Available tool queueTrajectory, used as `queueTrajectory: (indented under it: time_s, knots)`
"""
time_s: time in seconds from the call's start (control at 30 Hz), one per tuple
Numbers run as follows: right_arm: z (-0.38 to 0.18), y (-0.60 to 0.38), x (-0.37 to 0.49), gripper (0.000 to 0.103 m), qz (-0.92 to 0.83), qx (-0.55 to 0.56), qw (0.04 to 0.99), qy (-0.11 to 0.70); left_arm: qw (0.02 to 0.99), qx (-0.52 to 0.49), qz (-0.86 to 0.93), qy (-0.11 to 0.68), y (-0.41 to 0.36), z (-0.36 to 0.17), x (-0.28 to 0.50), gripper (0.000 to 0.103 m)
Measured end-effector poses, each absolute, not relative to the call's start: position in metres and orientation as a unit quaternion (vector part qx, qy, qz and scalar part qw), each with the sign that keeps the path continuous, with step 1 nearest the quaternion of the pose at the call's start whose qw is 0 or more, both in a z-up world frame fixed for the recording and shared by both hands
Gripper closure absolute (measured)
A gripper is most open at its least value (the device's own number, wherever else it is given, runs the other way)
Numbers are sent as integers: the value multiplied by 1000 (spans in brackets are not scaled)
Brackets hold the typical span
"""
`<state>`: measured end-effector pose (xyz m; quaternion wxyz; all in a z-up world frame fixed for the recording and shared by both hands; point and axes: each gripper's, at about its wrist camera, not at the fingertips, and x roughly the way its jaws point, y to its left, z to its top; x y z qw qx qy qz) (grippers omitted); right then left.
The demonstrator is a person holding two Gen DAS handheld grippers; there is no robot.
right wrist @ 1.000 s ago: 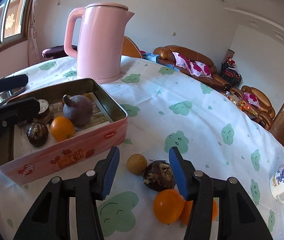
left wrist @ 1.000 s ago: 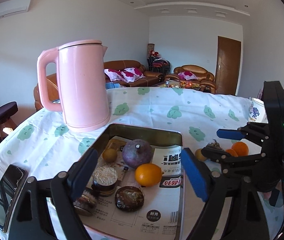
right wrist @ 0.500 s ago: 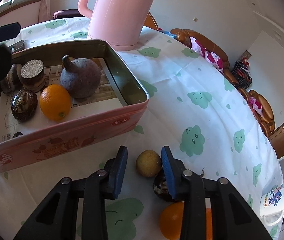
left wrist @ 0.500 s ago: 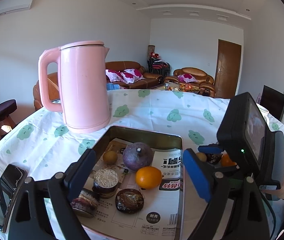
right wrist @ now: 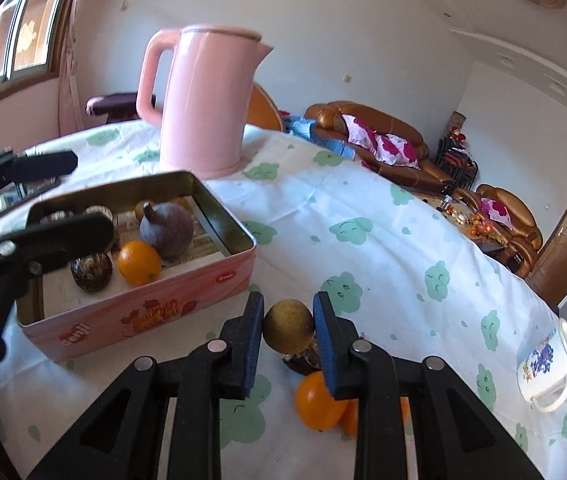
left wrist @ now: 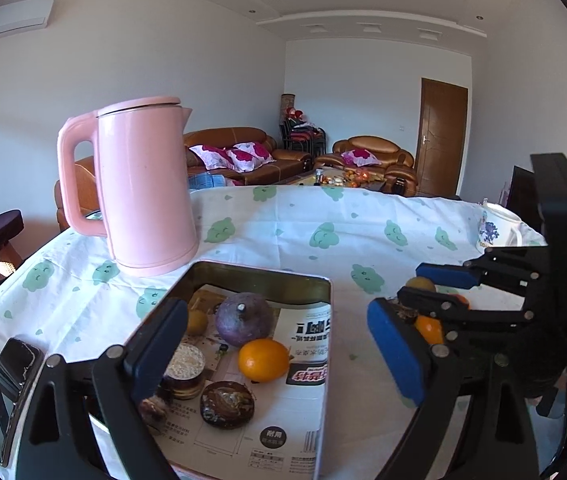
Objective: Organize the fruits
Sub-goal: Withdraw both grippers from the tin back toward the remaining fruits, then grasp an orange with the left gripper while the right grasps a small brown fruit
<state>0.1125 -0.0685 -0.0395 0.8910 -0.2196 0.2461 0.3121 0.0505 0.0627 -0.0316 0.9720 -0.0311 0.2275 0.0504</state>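
Small brown-gold fruit (right wrist: 288, 326): pinched between the two blue pads of the right gripper (right wrist: 288, 330), one pad on each side at about its widest part. It sits in front of the near wall of the pink tin (right wrist: 155, 312), over the tablecloth (right wrist: 363, 256). Whether it has cleared the cloth I cannot tell from these views. Grip looks centred; no tilt to the fruit.

Just beneath and behind it: a dark husky fruit (right wrist: 301, 362) and two oranges (right wrist: 319, 400), close together on the cloth.

Tin already holds an orange (right wrist: 139, 263), a purple round fruit (right wrist: 167, 232), a dark husky one (right wrist: 91, 272) and some small jars at the far side; paper lining the floor. Bare paper shows along the near wall, the best landing spot by my reading.

Left gripper (left wrist: 275, 352): jaws wide apart, nothing between the pads, hovering over the tin.

Doing the step well, as I judge it:
- lift enough to clear the tin's near rim before crossing;
- keep the squeeze steady, a round fruit can roll out of flat pads;
- set it down low on the bare paper, not dropped, so it doesn't roll into the others;
- mind the left gripper, which sits over the same tin.

Pink kettle (right wrist: 203, 100) stands behind the tin, well clear. Mug (right wrist: 551, 364) far right.
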Motion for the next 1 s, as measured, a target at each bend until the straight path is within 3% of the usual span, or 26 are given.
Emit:
queueTrajectory:
  time_s: [0.43, 0.63, 0.7, 0.97, 1.0]
  knots:
    - [-46, -171, 128, 76, 228, -71, 939, 248, 955, 6, -42, 293, -19, -52, 97, 12]
    - [-49, -185, 127, 76, 230, -59, 940, 246, 937, 27, -63, 342, -46, -69, 125, 24]
    - [-49, -187, 127, 76, 234, -54, 939, 246, 933, 26, -69, 352, -51, -71, 131, 34]
    - [-50, -190, 125, 76, 242, -53, 938, 241, 913, 30, -85, 397, -61, -84, 149, 43]
    - [-49, -190, 125, 76, 243, -54, 938, 240, 914, 28, -87, 396, -61, -84, 149, 51]
